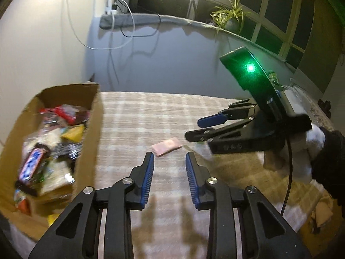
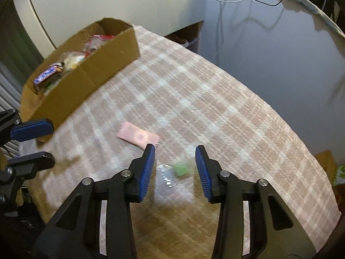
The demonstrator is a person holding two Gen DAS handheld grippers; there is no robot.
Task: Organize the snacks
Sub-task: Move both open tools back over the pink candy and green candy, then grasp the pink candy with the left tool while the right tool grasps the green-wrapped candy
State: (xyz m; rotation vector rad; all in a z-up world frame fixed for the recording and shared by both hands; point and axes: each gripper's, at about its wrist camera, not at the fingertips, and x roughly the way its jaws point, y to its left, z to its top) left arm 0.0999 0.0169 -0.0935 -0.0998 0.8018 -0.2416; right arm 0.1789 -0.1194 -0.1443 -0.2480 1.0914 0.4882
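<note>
A pink flat packet [image 1: 167, 149] [image 2: 138, 137] lies on the checked tablecloth [image 2: 215, 108]. My left gripper [image 1: 169, 157] [image 2: 52, 142] hangs just short of it, open, with nothing between its blue pads. A clear packet with green contents [image 2: 179, 169] lies on the cloth below my right gripper [image 2: 175, 150] [image 1: 193, 128]. The right gripper is open and its pads stand clear of the packet on either side. A cardboard box [image 1: 90, 142] [image 2: 86, 82] at the table's left holds several snack packs, among them a blue-and-white bar [image 1: 32, 165].
A white-gloved hand in a dark sleeve [image 1: 314, 138] holds the right gripper. Cables [image 1: 112, 43] hang down the wall behind the table. A potted plant [image 1: 231, 15] stands on the sill. Another cardboard box [image 2: 325, 161] sits beyond the table's right edge.
</note>
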